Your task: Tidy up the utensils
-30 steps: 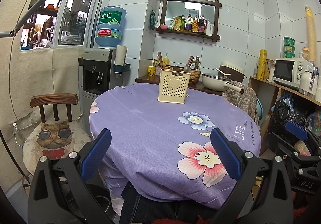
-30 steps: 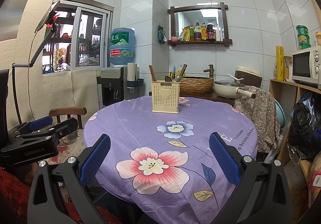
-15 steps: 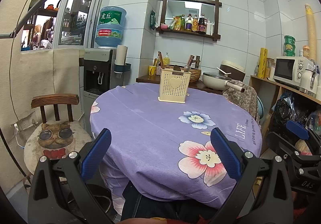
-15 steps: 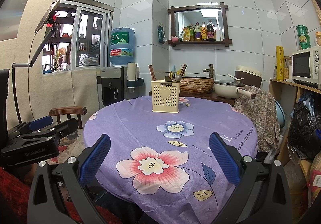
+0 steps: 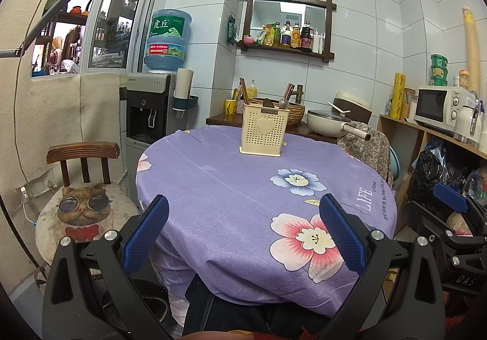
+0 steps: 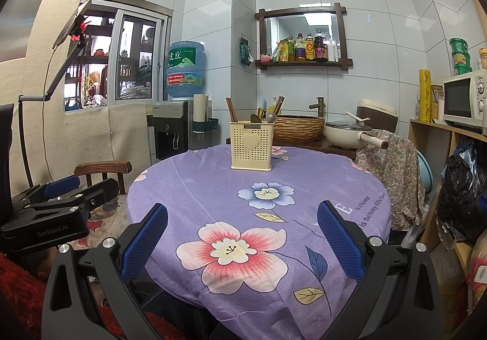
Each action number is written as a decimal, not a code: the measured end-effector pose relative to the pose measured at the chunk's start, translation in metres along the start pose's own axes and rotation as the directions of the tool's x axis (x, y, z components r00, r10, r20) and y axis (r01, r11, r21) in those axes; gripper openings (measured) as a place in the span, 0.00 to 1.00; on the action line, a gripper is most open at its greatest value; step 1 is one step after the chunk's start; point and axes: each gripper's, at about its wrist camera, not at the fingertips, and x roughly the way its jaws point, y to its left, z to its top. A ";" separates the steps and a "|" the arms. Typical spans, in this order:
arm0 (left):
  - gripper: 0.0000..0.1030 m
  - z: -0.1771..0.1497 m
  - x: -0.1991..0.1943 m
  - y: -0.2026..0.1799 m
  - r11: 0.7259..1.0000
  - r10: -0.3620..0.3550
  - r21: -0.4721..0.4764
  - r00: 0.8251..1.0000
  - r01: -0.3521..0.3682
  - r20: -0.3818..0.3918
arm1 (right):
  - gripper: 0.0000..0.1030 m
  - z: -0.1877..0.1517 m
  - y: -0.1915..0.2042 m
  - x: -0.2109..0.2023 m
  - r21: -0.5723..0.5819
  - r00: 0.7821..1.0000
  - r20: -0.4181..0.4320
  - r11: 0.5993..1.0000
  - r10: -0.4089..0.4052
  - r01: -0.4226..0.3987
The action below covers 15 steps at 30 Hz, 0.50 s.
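A cream perforated utensil holder (image 5: 263,131) with a heart on its front stands at the far side of the round table (image 5: 237,187), which has a purple flowered cloth. It also shows in the right wrist view (image 6: 251,145). Chopsticks (image 6: 231,109) and spoon handles stick up out of it. My left gripper (image 5: 243,230) is open and empty, low at the table's near edge. My right gripper (image 6: 242,233) is open and empty, also at the near edge. Each gripper shows in the other's view, the right one (image 5: 450,236) and the left one (image 6: 54,206).
A wooden chair (image 5: 82,191) with a cat cushion stands left of the table. A water dispenser (image 5: 152,114) is behind it. A side counter holds a woven basket (image 6: 298,127) and a pan (image 6: 350,133). A shelf with a microwave (image 5: 438,105) is at right.
Both grippers have stayed open and empty. The left wrist view has shifted very slightly; otherwise nothing has moved.
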 end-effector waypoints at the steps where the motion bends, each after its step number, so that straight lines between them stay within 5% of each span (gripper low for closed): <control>1: 0.95 0.000 0.000 0.000 1.000 0.000 0.000 1.000 0.000 0.000 | 0.94 0.000 0.000 0.000 0.000 1.000 0.000 1.000 0.000 0.000; 15: 0.95 0.000 0.000 -0.001 1.000 0.001 0.000 1.000 -0.001 0.001 | 0.94 0.001 -0.001 0.000 -0.001 1.000 -0.001 1.000 0.001 -0.001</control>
